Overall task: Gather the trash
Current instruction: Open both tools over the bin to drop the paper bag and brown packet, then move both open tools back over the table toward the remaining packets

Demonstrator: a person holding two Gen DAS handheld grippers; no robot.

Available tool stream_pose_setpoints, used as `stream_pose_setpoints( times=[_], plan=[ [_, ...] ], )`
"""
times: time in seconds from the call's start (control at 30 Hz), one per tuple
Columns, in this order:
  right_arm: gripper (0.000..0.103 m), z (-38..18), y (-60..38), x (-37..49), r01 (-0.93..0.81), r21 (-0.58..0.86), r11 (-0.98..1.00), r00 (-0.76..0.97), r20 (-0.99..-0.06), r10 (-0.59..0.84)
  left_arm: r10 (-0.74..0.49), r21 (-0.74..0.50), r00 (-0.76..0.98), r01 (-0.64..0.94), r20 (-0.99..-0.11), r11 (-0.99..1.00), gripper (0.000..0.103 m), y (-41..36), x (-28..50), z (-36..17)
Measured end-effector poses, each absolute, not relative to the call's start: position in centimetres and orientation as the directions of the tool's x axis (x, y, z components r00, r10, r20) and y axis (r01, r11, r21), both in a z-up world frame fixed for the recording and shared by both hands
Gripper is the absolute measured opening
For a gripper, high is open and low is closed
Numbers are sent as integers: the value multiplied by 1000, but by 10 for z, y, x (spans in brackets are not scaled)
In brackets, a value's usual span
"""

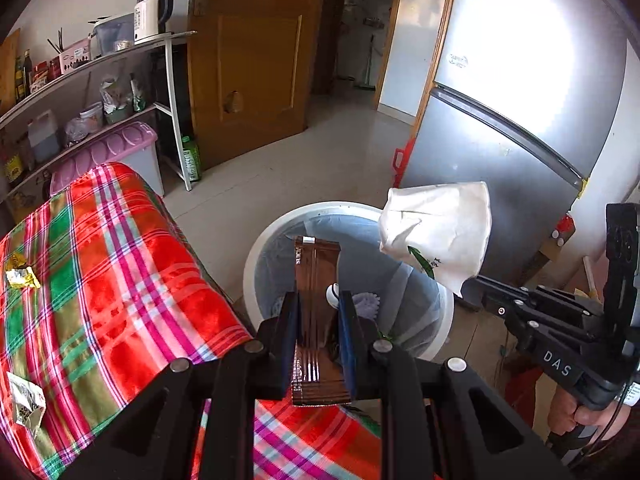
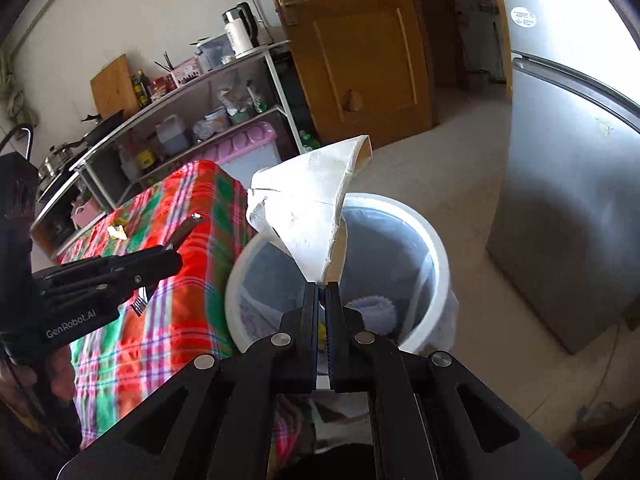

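Silver two-door fridge [image 1: 520, 92] fills the right side, brown wooden door [image 1: 248, 60] behind, pale tiled floor [image 1: 320, 152]. Metal shelf rack [image 1: 120, 80] along the left wall with a white electric kettle [image 1: 152, 8] on its top right corner, and a clear storage box with a pink lid [image 1: 108, 152] below.

Table under a red-green-pink plaid cloth [image 1: 100, 260]: small yellow crumpled wrapper [image 1: 22, 276] near its left edge, whitish printed wrapper [image 1: 26, 404] closer to the near-left corner.

Round white trash bin with a blue-grey liner [image 1: 264, 248] stands on the floor just beside the table's right edge, some pale purple rubbish inside.

Right gripper [image 2: 322, 292] is clamped tight on the corner of a crumpled white paper bag with green print [image 2: 308, 208], held above the bin's near rim. Left gripper [image 1: 318, 304] is closed on a flat glossy dark-brown snack packet [image 1: 316, 272], jaws pinching its sides, packet pointing out over the bin opening. A hand [image 1: 576, 416] shows on the right gripper's handle.
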State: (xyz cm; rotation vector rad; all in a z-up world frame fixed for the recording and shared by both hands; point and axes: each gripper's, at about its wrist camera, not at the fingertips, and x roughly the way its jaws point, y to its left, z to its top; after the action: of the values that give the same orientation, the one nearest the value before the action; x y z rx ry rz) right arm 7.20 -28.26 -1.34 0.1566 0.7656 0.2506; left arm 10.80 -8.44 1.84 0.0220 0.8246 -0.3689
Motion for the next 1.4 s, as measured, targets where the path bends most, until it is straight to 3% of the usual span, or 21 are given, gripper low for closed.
stream_pose_setpoints(
  times=[0.4,0.5,0.53,0.8,1.13,1.4],
  plan=[
    [3,-43,-289,93,-111,179,978,631,-747,208,-294,-109,562,339,-773,934,22,-113,126,-11],
    [3,-47,-288,97,-101,181,978,618,-759,204,-298,-115,559,338,-774,934,41,-111,127,-12],
    [3,-48,-288,98,-98,183,978,614,-762,205,-296,-114,561,336,-773,935,52,-111,127,-12],
    [23,-50,-285,95,-100,184,978,617,-759,206,-296,-125,580,316,-759,941,59,-96,119,-5],
    [37,-26,-258,77,-179,208,962,669,-691,273,-234,-109,654,226,-719,968,72,-43,94,12],
    [43,-7,-213,69,-279,219,935,683,-639,354,-144,-105,699,99,-701,990,75,20,71,17]
  ],
)
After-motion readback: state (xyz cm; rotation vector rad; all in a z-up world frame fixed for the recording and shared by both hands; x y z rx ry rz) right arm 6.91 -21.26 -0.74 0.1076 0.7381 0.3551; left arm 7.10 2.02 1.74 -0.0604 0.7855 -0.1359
